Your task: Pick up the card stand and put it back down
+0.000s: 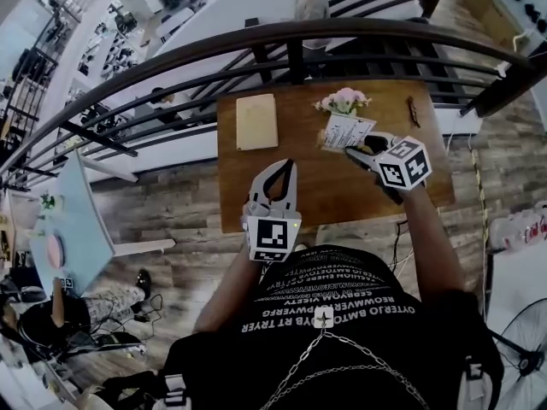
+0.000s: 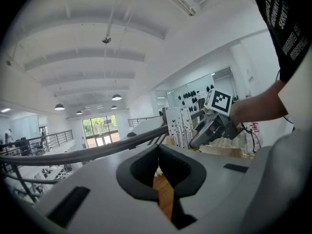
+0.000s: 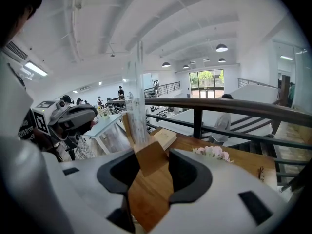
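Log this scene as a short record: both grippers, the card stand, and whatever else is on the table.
right gripper: shut on the card stand
card stand: tilted, holding a card
left gripper: shut, empty, above the table near its front edge
also on table: tan book, pink flowers

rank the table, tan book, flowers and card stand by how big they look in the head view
1. table
2. tan book
3. card stand and flowers: they look about alike, and the stand may be nearer the camera, so unranked.
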